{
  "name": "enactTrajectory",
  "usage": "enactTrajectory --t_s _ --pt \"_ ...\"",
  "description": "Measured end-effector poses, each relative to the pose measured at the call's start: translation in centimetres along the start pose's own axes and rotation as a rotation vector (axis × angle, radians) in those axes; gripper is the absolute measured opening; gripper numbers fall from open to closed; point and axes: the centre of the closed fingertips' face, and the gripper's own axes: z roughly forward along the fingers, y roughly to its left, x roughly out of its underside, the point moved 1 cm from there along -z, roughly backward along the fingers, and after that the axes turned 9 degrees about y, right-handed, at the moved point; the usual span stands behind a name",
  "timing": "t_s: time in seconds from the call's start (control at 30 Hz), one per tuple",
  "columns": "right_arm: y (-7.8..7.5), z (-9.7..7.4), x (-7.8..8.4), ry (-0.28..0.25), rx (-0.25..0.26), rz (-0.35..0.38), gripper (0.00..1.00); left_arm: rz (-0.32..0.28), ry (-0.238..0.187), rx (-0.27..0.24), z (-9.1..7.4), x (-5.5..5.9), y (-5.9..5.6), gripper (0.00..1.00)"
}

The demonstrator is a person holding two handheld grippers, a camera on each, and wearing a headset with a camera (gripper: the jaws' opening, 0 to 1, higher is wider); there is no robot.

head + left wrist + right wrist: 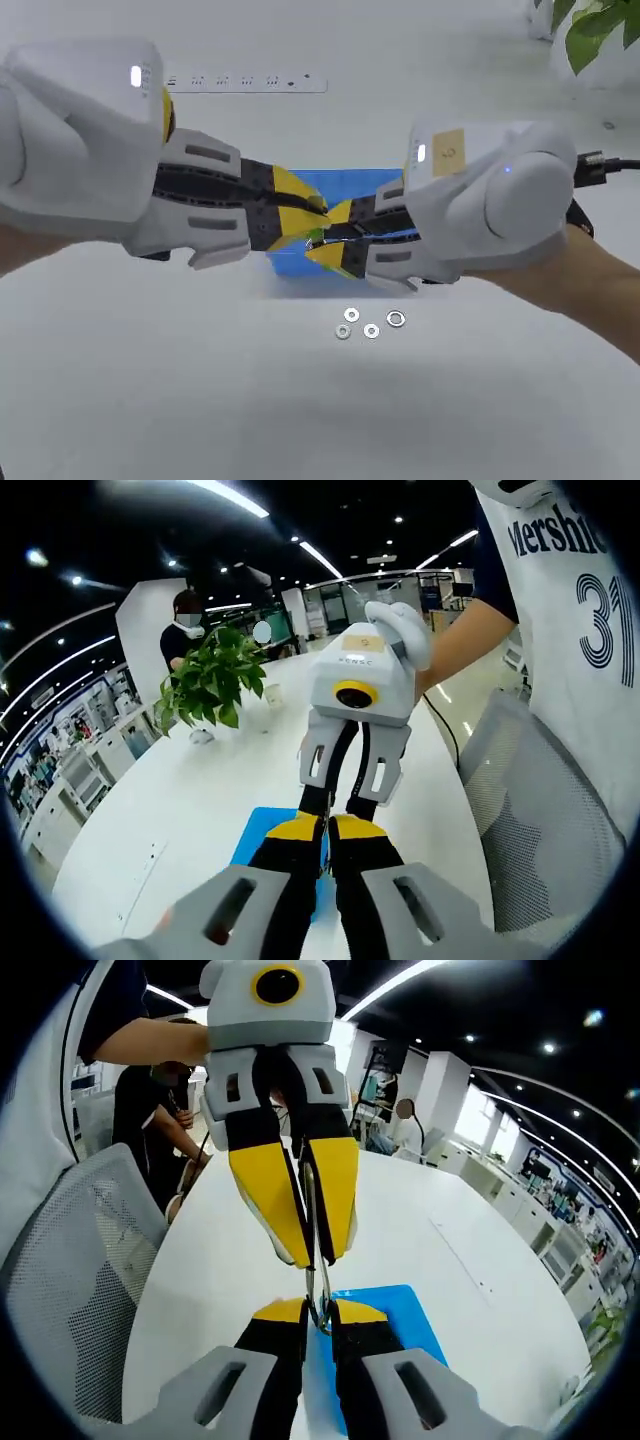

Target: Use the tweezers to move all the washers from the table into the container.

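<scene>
Left tool [325, 830] and right tool [320, 1312] both pinch thin shiny metal tweezers [311, 1222]

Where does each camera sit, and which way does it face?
Head view: on the head, facing down at table, washers, blue container; forearms, left gripper and right gripper show.
Left gripper view: on that gripper, facing the right gripper and the person's jersey; own jaws below.
Right gripper view: on that gripper, facing the left gripper and tweezers; own jaws below.
Shared: both gripper views show the blue container.
</scene>
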Motion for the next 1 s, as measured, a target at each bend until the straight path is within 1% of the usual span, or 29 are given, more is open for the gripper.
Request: enactTrajectory --t_s 0.1,0.2,0.27,0.3,0.37,0.43,0.5,0.53,0.57,0.67,0.7,0.73,0.8,0.83,0.97,1.0 --pt "-1.3 0.1 0.2 0.010 0.015 -0.006 0.10 0.008 -0.006 -0.009 0.4 0.0 1.2 0.07" --pt "-2.2 0.5 0.5 0.020 0.019 -0.014 0.10 0.013 -0.008 -0.008 0.9 0.3 2.1 0.07" --pt "-3.0 1.1 1.0 0.026 0.016 -0.014 0.10 0.011 -0.009 -0.002 1.3 0.7 2.6 0.07" --pt "-3.2 1.3 1.1 0.028 0.016 -0.015 0.10 0.007 -0.009 -0.002 1.5 0.9 2.8 0.07" --pt "-3.5 2.0 1.7 0.037 0.013 -0.013 0.10 -0.001 -0.003 -0.001 2.2 1.8 3.5 0.07" --pt "-3.8 2.7 2.4 0.045 0.007 -0.011 0.10 -0.009 0.007 0.003 2.7 2.6 3.7 0.07" --pt "-4.1 3.3 2.9 0.050 -0.002 0.000 0.10 -0.019 0.011 0.000 3.1 3.3 4.1 0.07" --pt "-4.2 3.6 3.1 0.053 -0.005 0.002 0.10 -0.034 0.014 0.003 3.3 3.4 4.1 0.07" --pt "-4.3 4.0 3.4 0.057 -0.009 0.006 0.10 -0.038 0.018 -0.001 3.7 3.8 4.3 0.07" --pt "-4.5 5.0 4.2 0.062 -0.028 0.031 0.10 -0.053 0.027 0.001 4.3 4.4 4.6 0.07" --pt "-4.5 5.2 4.3 0.061 -0.032 0.036 0.10 -0.080 0.025 0.010 4.6 4.7 4.7 0.07" --pt "-4.5 5.6 4.5 0.061 -0.041 0.048 0.10 -0.084 0.021 0.013 4.8 4.8 4.8 0.07" --pt "-4.6 6.2 5.2 0.074 -0.048 0.054 0.10 -0.106 0.024 0.019 5.4 5.5 5.0 0.07" --pt "-4.6 6.4 5.5 0.081 -0.049 0.055 0.10 -0.109 0.030 0.022 5.7 5.9 5.1 0.07" --pt "-4.6 6.9 6.4 0.097 -0.055 0.069 0.10 -0.142 0.032 0.042 6.6 6.8 5.3 0.07" --pt "-4.6 7.1 6.7 0.104 -0.058 0.070 0.10 -0.139 0.034 0.041 6.7 7.0 5.3 0.07"
